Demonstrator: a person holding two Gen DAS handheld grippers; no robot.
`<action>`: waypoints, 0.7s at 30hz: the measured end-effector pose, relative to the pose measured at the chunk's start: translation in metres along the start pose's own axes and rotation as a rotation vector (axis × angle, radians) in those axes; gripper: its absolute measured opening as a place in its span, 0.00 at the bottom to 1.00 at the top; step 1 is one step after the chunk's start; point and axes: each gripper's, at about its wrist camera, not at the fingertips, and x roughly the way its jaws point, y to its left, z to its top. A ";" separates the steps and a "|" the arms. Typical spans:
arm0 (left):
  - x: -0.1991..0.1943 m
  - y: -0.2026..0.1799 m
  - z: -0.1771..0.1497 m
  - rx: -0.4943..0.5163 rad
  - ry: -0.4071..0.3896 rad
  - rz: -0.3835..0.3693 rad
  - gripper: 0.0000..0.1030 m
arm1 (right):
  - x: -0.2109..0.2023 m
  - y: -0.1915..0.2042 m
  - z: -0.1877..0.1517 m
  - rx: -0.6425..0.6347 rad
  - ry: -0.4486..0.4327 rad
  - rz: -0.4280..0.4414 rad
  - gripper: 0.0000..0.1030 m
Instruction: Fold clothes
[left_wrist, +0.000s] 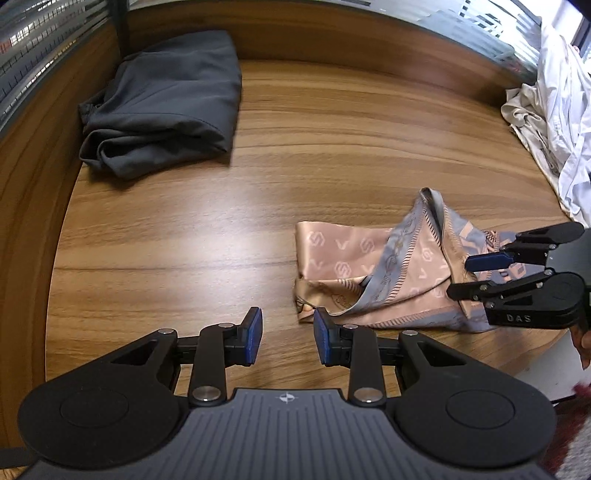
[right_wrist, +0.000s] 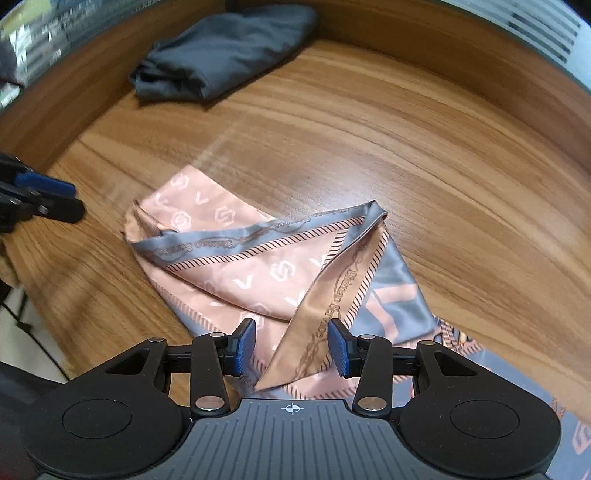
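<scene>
Pink and grey scarf (right_wrist: 280, 266) lies crumpled on the wooden surface (left_wrist: 332, 129). Left tool (left_wrist: 287, 338) hangs partly open, empty, beside the scarf's edge. Right tool (right_wrist: 291, 349) hangs partly open above a folded band, not gripping. Dark folded garment (left_wrist: 162, 103) lies well apart.

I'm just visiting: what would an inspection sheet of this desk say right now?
Surface: wooden table, bare in the middle.
Job's things: pink-and-grey scarf lying crumpled; dark grey garment folded at the far left.
Clutter: heap of white clothes at the right edge.
Grippers: left gripper open over bare wood; right gripper open, a scarf strip between its fingers.
Cables: dark cable beside the table.
Surroundings: window blinds.
</scene>
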 end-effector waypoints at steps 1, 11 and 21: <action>0.001 -0.001 -0.001 0.012 -0.003 0.006 0.37 | 0.003 0.002 0.000 -0.009 0.004 -0.016 0.32; 0.017 -0.011 -0.010 0.098 0.006 0.050 0.39 | -0.019 -0.027 -0.010 0.088 -0.029 -0.061 0.03; 0.025 -0.022 -0.004 0.147 0.005 0.034 0.39 | -0.092 -0.105 -0.045 0.290 -0.105 -0.205 0.03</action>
